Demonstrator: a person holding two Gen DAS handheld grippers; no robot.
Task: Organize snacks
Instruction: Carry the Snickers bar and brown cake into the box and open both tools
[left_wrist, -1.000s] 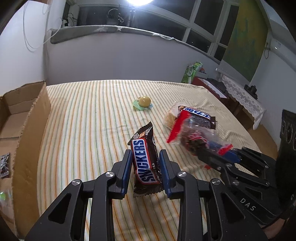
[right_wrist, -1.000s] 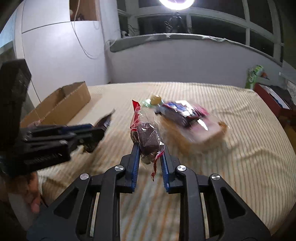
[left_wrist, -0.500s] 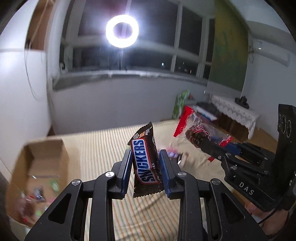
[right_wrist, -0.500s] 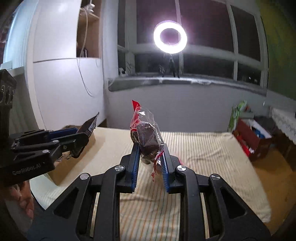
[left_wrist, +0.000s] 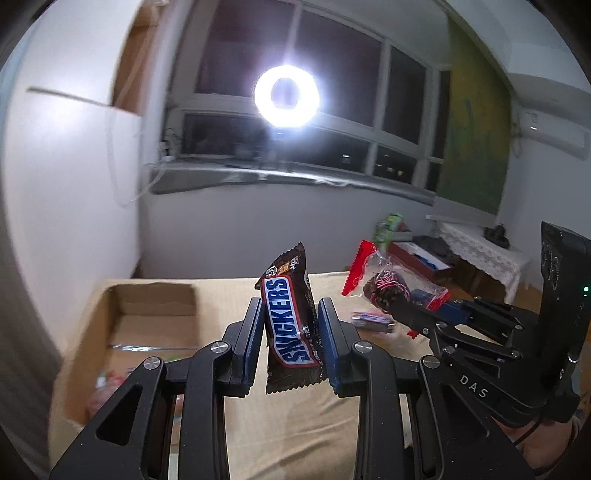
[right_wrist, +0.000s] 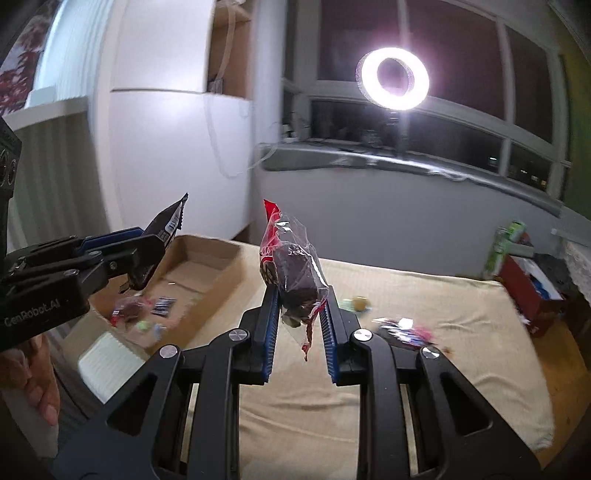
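Left fingers (left_wrist: 251, 332): blue pads clamped on both sides of the Snickers bar (left_wrist: 290, 325); bar upright, logo reading up its length, top crimp above the pads, bottom crimp hanging below them.
Right fingers (right_wrist: 271, 325): pinching a clear red-edged cake packet (right_wrist: 293, 273); dark brown cake inside, red top corner pointing up, a red wrapper tail dangling between the pads.
Left gripper (left_wrist: 290, 332): raised off the bed, held over the near end of the cardboard box (left_wrist: 122, 332); seen from the right wrist at far left (right_wrist: 147, 266), bar tip over the box opening.
Right gripper (right_wrist: 299, 328): airborne over the bed, just right of the box; from the left wrist it sits right of the Snickers (left_wrist: 402, 317), apart from it.
Cardboard box: open-topped, on the left part of the bed; several small wrapped snacks (right_wrist: 144, 314) lie on its floor, blurred.
Bed (right_wrist: 424, 369): pale cover; loose snacks (right_wrist: 402, 328) and a small yellow-green item (right_wrist: 356, 304) on it beyond the right gripper, too blurred to name.
Background: ring light (right_wrist: 393, 77) lit against a dark window.
Image quality: motion blur at the edges.
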